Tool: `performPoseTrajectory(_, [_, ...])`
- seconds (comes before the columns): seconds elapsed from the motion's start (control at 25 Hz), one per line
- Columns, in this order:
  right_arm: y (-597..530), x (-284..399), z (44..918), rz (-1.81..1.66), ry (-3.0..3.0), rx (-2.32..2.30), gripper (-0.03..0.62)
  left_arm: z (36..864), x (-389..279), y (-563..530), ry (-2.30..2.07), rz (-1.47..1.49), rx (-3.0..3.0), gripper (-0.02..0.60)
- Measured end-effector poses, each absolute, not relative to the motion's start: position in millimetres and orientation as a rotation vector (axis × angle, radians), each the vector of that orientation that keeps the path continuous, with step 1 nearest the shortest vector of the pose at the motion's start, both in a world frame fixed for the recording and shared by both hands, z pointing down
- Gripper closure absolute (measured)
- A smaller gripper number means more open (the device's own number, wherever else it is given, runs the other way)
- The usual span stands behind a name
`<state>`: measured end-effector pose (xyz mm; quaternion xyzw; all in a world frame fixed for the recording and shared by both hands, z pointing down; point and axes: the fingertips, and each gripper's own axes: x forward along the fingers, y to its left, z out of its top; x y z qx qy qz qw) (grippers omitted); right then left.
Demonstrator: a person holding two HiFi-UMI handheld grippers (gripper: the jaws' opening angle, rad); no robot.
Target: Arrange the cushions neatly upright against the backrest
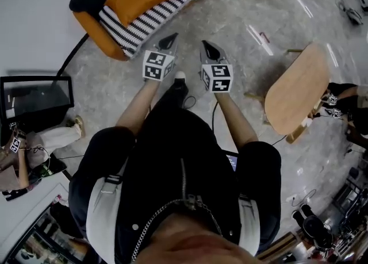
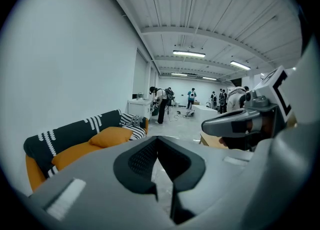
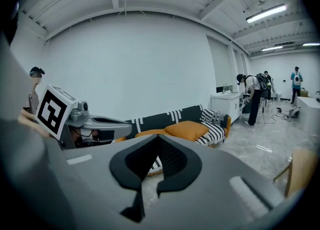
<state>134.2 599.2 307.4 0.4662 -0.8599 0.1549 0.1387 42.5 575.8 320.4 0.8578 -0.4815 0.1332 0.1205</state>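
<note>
I am holding both grippers out in front of me, side by side, over bare floor. My left gripper is keeping its jaws fully closed, tips meeting, with nothing between them. My right gripper is doing the same: jaws together and empty. The two are pointing ahead, near each other but not touching.

The orange sofa with the black, white-dashed backrest is sitting ahead and to my left, its back against the white wall. Neither gripper is reaching it; a strip of grey marbled floor is lying open between my jaw tips and its front edge. The plump orange cushion is lying on the seat, not standing against the backrest. Past it, the black-and-white striped cushion is slumping at the far end of the seat, by the arm. Striped fabric is also running along the seat's front edge.

To my right, the pale wooden oval tabletop is narrowing the way on that side, though it is standing well apart from the sofa. On my left, a black flat screen is leaning near the wall. Beyond the sofa's far end, a low white cabinet is standing, and people are working farther down the long room.
</note>
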Motion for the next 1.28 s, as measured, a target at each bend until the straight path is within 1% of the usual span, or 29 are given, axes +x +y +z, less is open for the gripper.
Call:
performPoseTrajectory(0.32, [466.9, 121.2, 305.6, 0.455, -2.449, 1.378, 0.591, 336.8, 37.2, 450.6, -1.331, 0.451, 2.546, 0.572])
performPoseTrajectory(0.6, [381.4, 123.4, 313.3, 0.478, -2.407, 1.415, 0.591, 350.3, 37.1, 366.1, -1.259, 0.443, 2.543, 0.572])
performPoseTrajectory(0.96, [307.8, 170.7, 331.1, 0.531, -2.396, 1.413, 0.591, 374.7, 70.2, 300.6, -1.263, 0.484, 2.506, 0.572])
performPoseTrajectory(1.28, [190.5, 219.7, 333.3, 0.52, -2.49, 1.273, 0.591, 374.0, 121.9, 206.6, -1.403, 0.523, 2.409, 0.572])
